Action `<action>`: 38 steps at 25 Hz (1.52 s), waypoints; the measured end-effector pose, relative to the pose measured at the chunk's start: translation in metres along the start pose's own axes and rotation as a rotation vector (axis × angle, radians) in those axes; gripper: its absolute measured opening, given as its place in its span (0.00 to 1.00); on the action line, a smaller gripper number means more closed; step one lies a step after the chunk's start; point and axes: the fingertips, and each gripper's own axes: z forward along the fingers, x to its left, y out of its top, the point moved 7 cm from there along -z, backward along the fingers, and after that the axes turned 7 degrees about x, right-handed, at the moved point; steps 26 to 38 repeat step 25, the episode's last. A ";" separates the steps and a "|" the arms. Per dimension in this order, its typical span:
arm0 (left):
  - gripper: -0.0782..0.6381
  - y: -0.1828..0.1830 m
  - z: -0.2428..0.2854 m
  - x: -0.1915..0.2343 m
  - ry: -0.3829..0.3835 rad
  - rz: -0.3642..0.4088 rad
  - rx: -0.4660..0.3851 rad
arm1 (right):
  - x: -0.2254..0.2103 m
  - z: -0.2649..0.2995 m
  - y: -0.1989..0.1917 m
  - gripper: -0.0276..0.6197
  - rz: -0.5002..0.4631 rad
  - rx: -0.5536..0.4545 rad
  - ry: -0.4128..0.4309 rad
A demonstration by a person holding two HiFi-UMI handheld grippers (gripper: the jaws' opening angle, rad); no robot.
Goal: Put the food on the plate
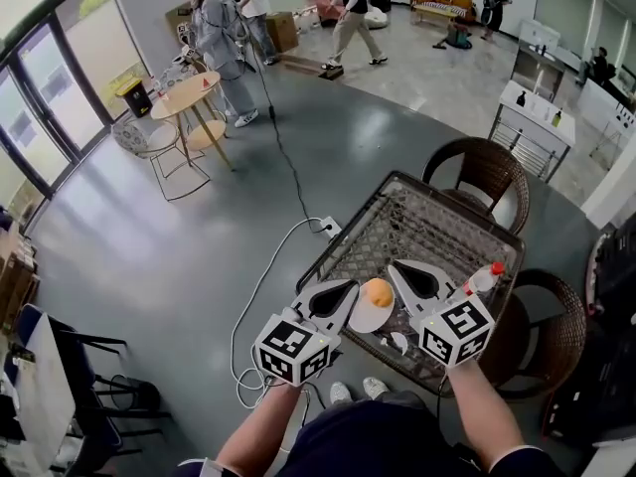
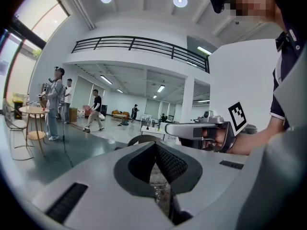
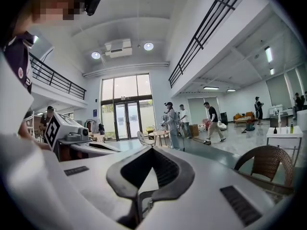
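In the head view a round orange piece of food [image 1: 379,292] lies on a white plate [image 1: 364,321] near the front edge of the woven table [image 1: 417,222]. My left gripper [image 1: 348,290] hovers just left of the plate, shut and holding nothing. Just right of the plate my right gripper [image 1: 399,266] is also shut and holds nothing. In the left gripper view the left gripper [image 2: 154,146] has its jaws closed together, with the right one and the hand holding it beyond them. The right gripper [image 3: 152,150] looks out level across the room, jaws together.
A clear bottle with a red cap [image 1: 484,278] lies on the table's right side, and a small white thing [image 1: 397,343] sits by the front edge. Wicker chairs [image 1: 479,172] [image 1: 553,334] stand behind and to the right. A cable and power strip [image 1: 328,229] lie on the floor to the left.
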 end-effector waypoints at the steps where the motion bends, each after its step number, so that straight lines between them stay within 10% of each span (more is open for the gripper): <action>1: 0.12 0.000 0.000 0.000 0.002 0.001 0.000 | 0.001 0.001 0.000 0.05 0.001 0.000 0.003; 38: 0.12 -0.006 0.001 0.006 0.019 -0.018 0.005 | -0.001 0.014 -0.001 0.05 0.009 0.001 0.041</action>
